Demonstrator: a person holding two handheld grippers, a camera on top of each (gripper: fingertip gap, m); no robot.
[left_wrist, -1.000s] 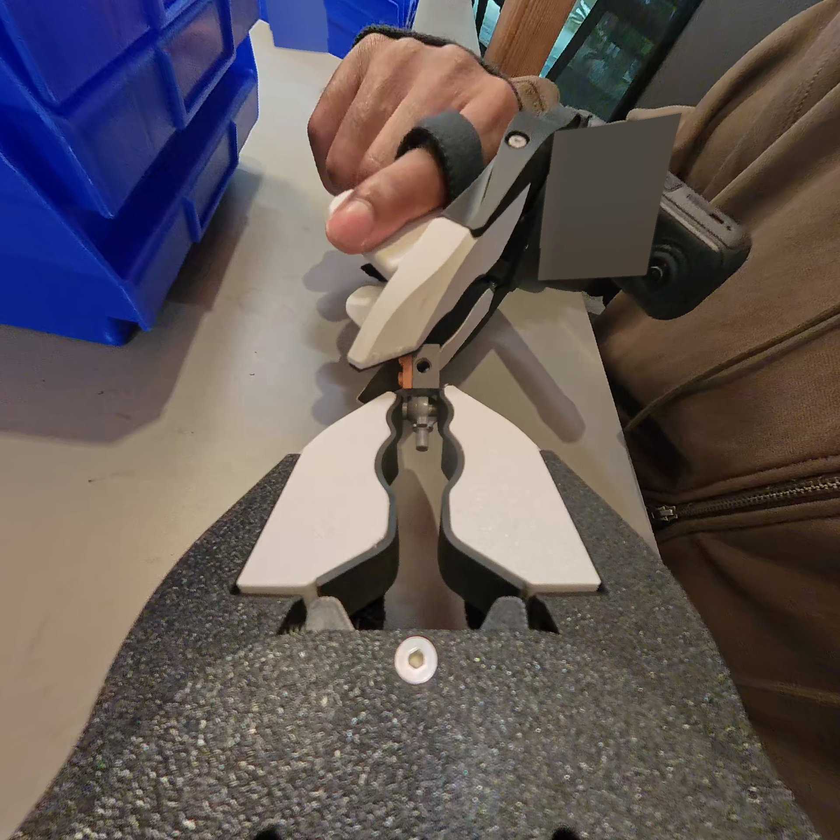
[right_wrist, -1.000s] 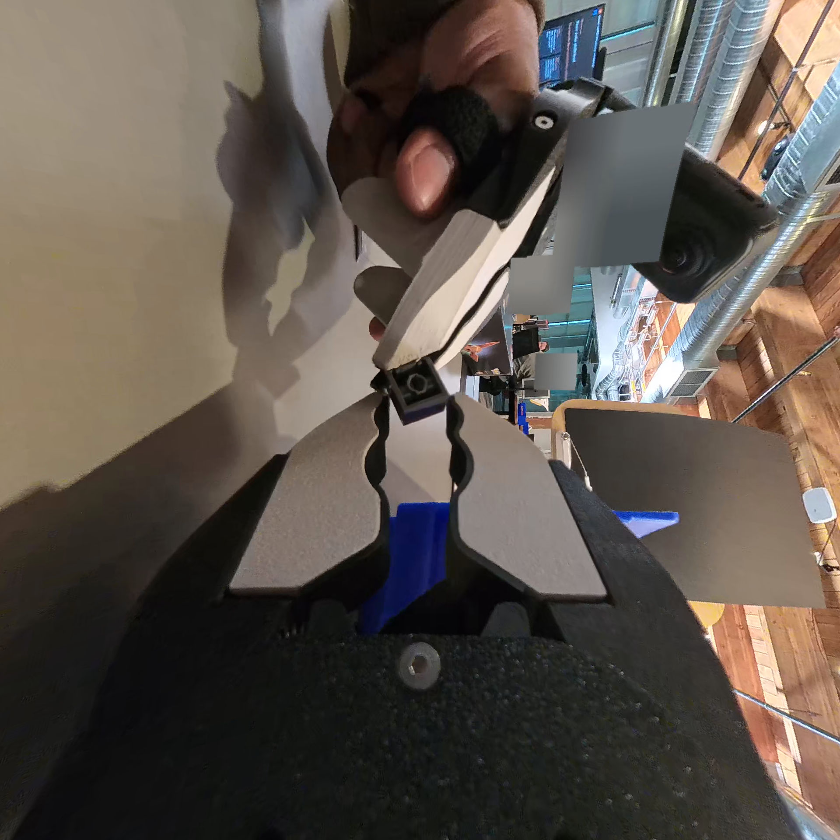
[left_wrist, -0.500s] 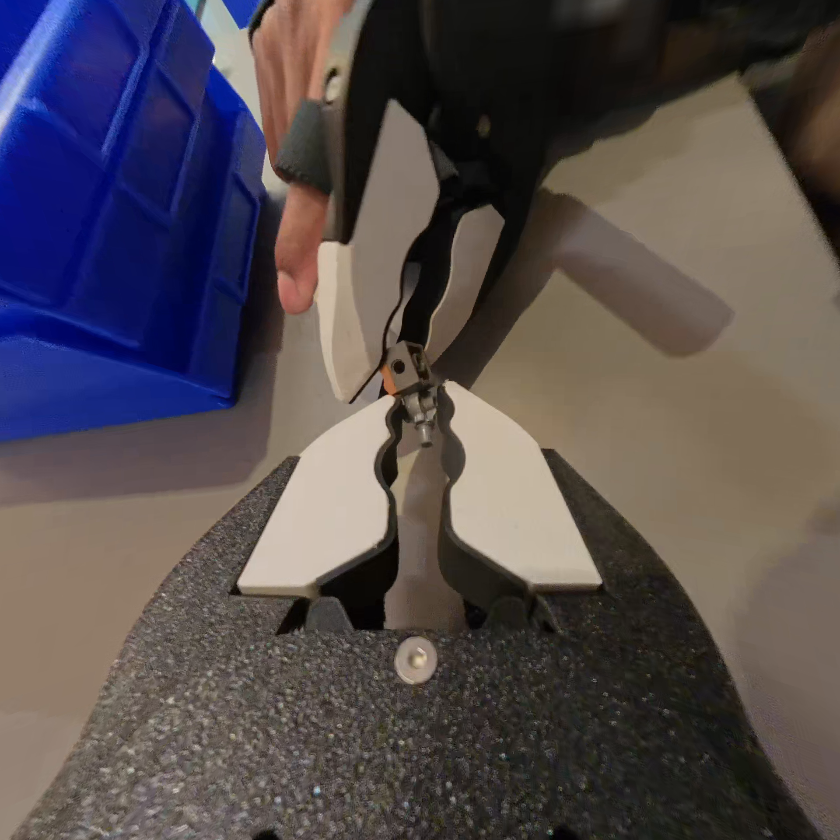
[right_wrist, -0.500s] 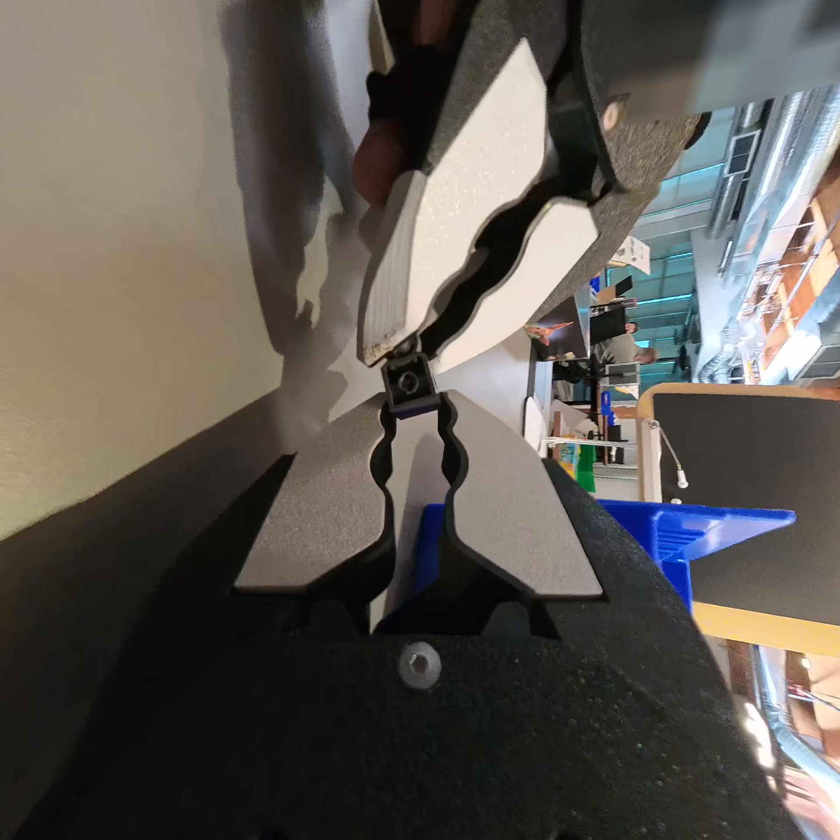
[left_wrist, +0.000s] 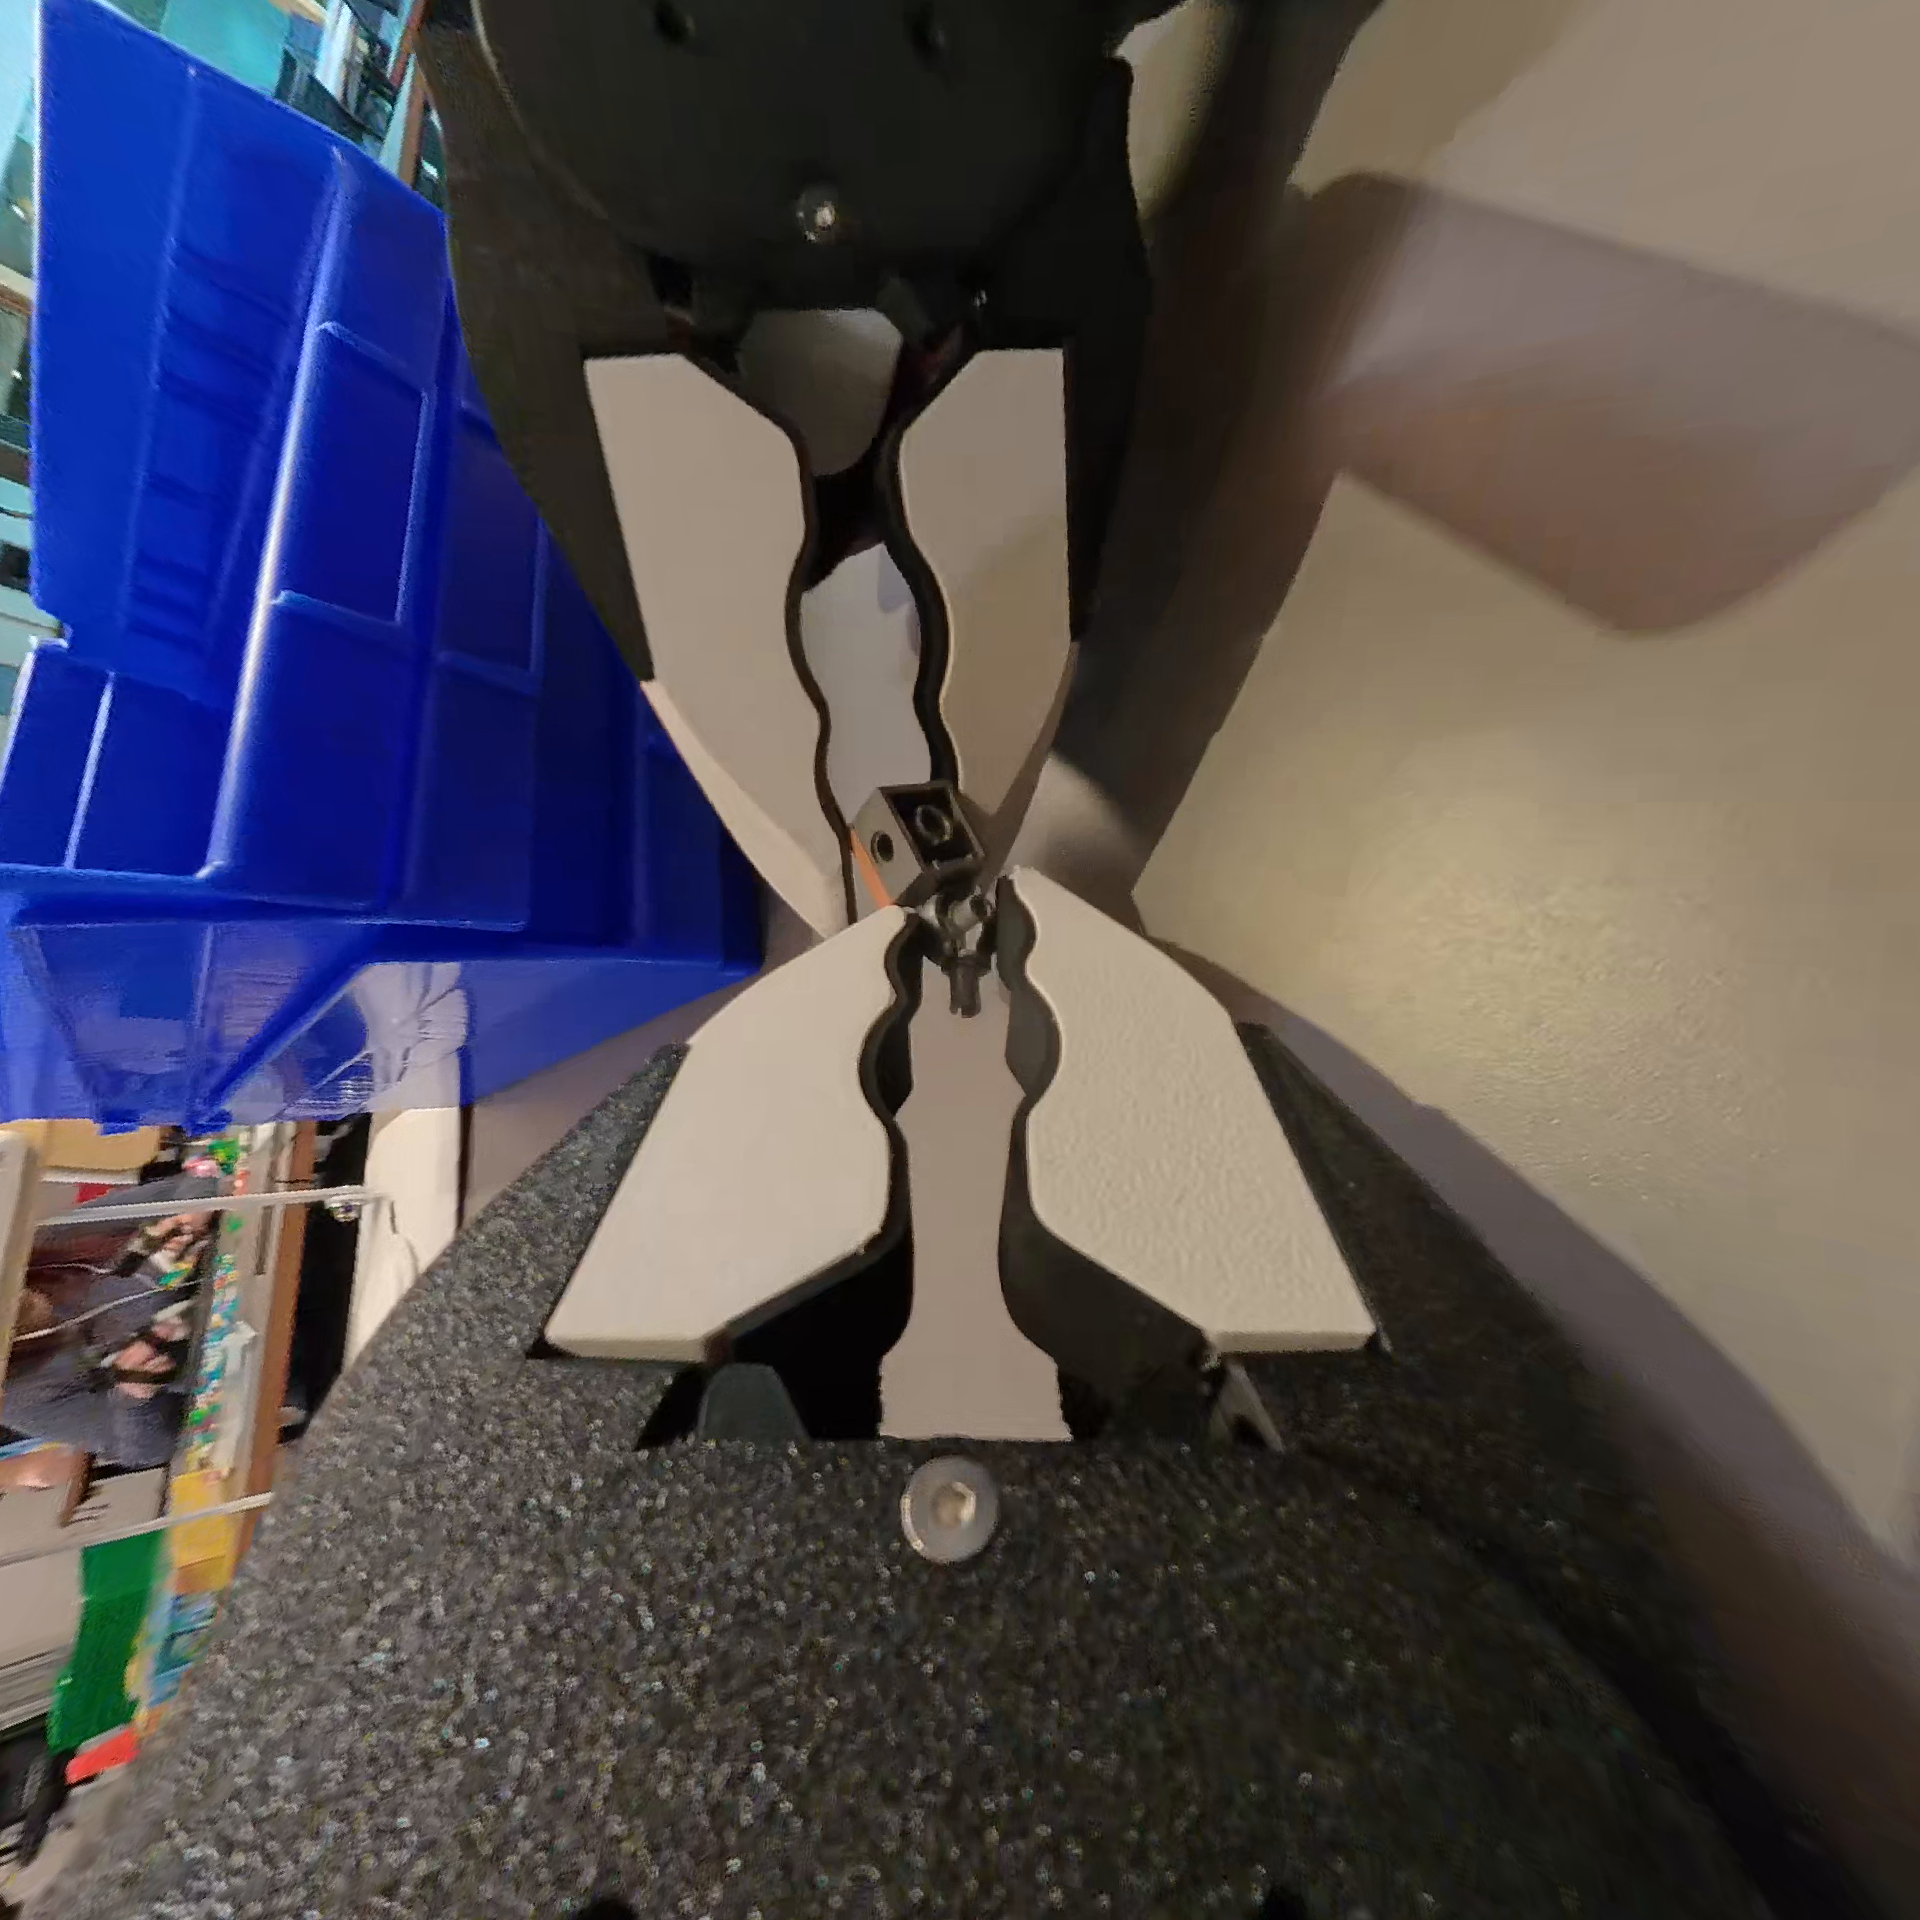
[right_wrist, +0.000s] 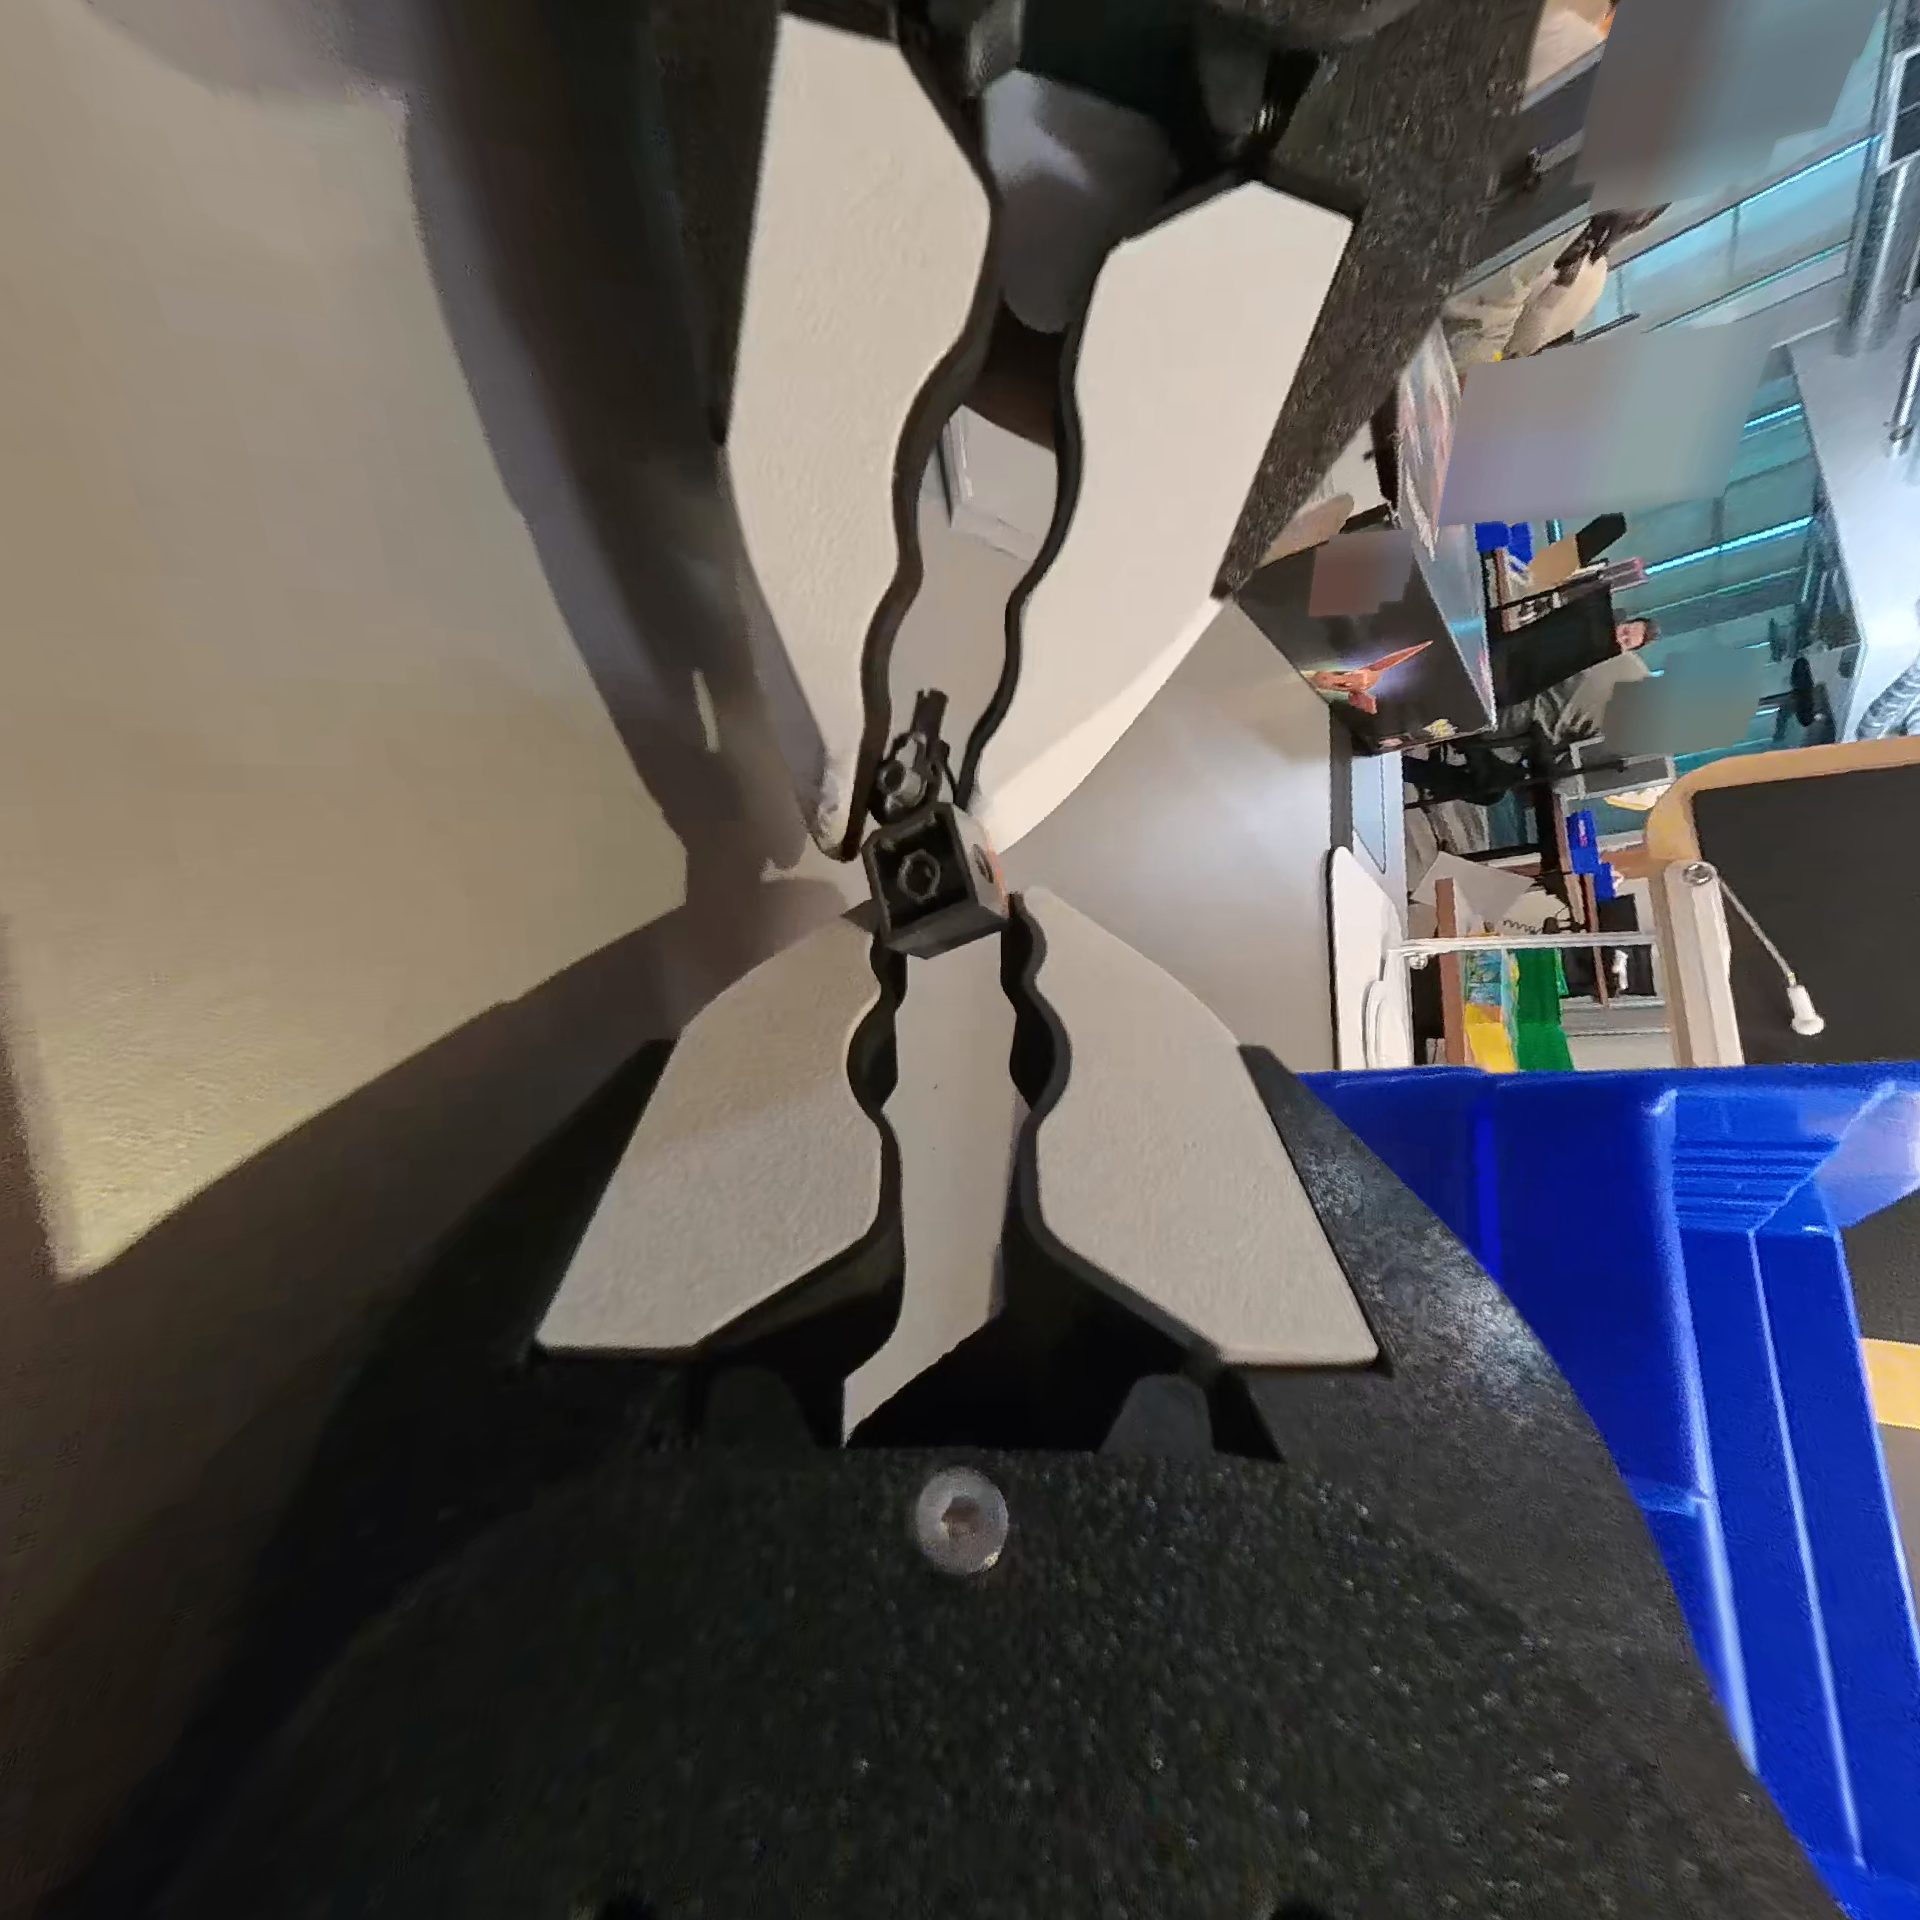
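Observation:
My two grippers meet tip to tip above the table. My left gripper (left_wrist: 956, 914) is shut on a small dark grey pin piece (left_wrist: 961, 951). My right gripper (right_wrist: 940, 920) is shut on a small black brick (right_wrist: 925, 894) with an orange part on its side (right_wrist: 992, 883). The pin piece touches the brick's face; I cannot tell how deep it sits. In the left wrist view the right gripper (left_wrist: 925, 847) comes down from the top with the brick (left_wrist: 930, 826). In the right wrist view the left gripper (right_wrist: 904, 805) comes from the top with the pin piece (right_wrist: 909, 769).
Blue plastic bins (left_wrist: 260, 623) stand on the beige table (left_wrist: 1558, 935) at the left; one also shows in the right wrist view (right_wrist: 1714, 1299). Both views are rolled sideways. An office with desks and people lies far behind (right_wrist: 1558, 675). The tips of both grippers are at nearly the same place.
Both grippers have rolled and swung to face each other straight on. The hand on the other gripper has left both views. The brick and pin piece stay together between the tips.

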